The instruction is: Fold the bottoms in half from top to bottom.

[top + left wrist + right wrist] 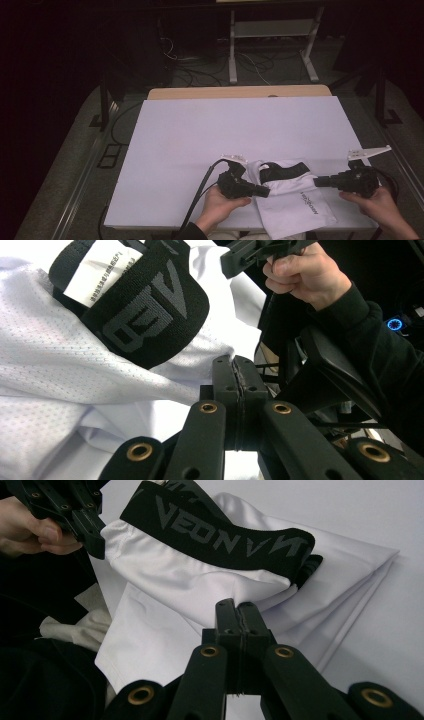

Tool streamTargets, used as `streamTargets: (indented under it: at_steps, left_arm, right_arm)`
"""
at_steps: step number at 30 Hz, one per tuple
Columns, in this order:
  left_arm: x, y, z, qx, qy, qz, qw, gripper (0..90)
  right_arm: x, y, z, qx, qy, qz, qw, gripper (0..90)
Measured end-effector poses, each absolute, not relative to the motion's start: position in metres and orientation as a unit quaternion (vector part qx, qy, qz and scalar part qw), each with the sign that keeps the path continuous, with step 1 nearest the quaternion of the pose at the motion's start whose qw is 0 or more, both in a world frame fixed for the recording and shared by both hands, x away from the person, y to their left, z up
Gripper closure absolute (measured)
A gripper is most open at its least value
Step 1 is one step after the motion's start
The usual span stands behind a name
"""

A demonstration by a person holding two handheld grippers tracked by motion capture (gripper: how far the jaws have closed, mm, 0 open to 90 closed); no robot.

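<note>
White shorts (295,200) with a black lettered waistband (284,171) lie folded at the table's front edge, partly hanging over it. My left gripper (264,190) is at the garment's left side, its jaws pressed together on the white mesh fabric (75,375) just below the waistband (145,315). From the right, my right gripper (316,181) has its jaws shut on a fold of the white cloth (200,595) under the waistband (220,535). In each gripper view the other gripper (250,252) (85,522) shows in a hand.
A white board (235,135) covers the wooden table (240,91). Behind the table stand a metal frame (272,45) and loose cables (200,65) on a dark floor. The person's dark sleeve (370,350) is close to the left gripper.
</note>
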State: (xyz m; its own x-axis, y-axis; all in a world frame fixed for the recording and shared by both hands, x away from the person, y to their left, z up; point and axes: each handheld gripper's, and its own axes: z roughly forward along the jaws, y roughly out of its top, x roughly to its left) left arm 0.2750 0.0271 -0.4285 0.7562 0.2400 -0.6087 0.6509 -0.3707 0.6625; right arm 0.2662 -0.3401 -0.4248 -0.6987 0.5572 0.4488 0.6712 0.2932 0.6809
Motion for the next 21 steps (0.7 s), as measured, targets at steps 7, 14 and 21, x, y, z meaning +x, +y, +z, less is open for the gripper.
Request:
streamTargets:
  at_steps: [7, 14, 21]
  left_arm:
    - [0.268, 0.023, -0.430, 0.807, 0.267, -0.215, 0.482, 88.8]
    - [0.265, 0.021, -0.438, 0.813, 0.266, -0.211, 0.473, 88.8]
    - [0.264, 0.020, -0.449, 0.817, 0.269, -0.192, 0.471, 88.7]
  right_arm:
    - [0.262, -0.342, -0.426, -0.382, -0.805, -0.449, 0.064, 88.8]
    - [0.259, -0.341, -0.432, -0.385, -0.813, -0.431, 0.068, 88.8]
    - [0.260, -0.336, -0.437, -0.399, -0.821, -0.404, 0.068, 78.0]
